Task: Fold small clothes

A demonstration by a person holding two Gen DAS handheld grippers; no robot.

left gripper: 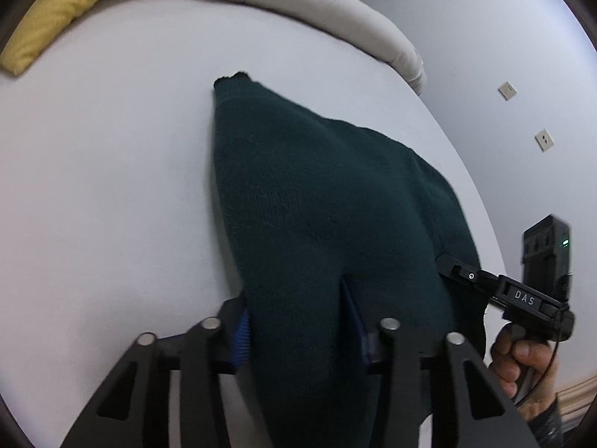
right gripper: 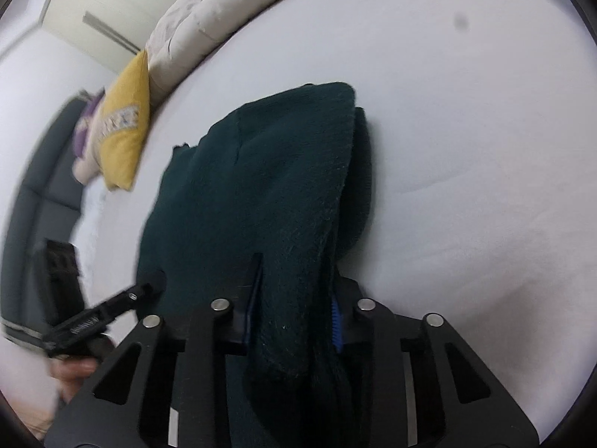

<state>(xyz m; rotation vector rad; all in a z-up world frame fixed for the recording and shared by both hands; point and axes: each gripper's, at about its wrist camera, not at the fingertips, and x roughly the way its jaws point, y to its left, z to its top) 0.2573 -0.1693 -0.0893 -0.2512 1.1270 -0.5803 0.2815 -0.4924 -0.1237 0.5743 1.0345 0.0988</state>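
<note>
both grippers (left gripper: 298,321) (right gripper: 294,298) clamping green sweater (left gripper: 317,194)

a big white bed (left gripper: 112,186) fills the frame. a yellow pillow (left gripper: 48,26) sits upper left, a rolled cream blanket (left gripper: 298,3) along the top, a pale wall (left gripper: 503,37) upper right.

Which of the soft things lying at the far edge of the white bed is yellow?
The yellow pillow. It lies between the long beige rolled duvet and a purple and cream soft item; neither of those is yellow.
</note>
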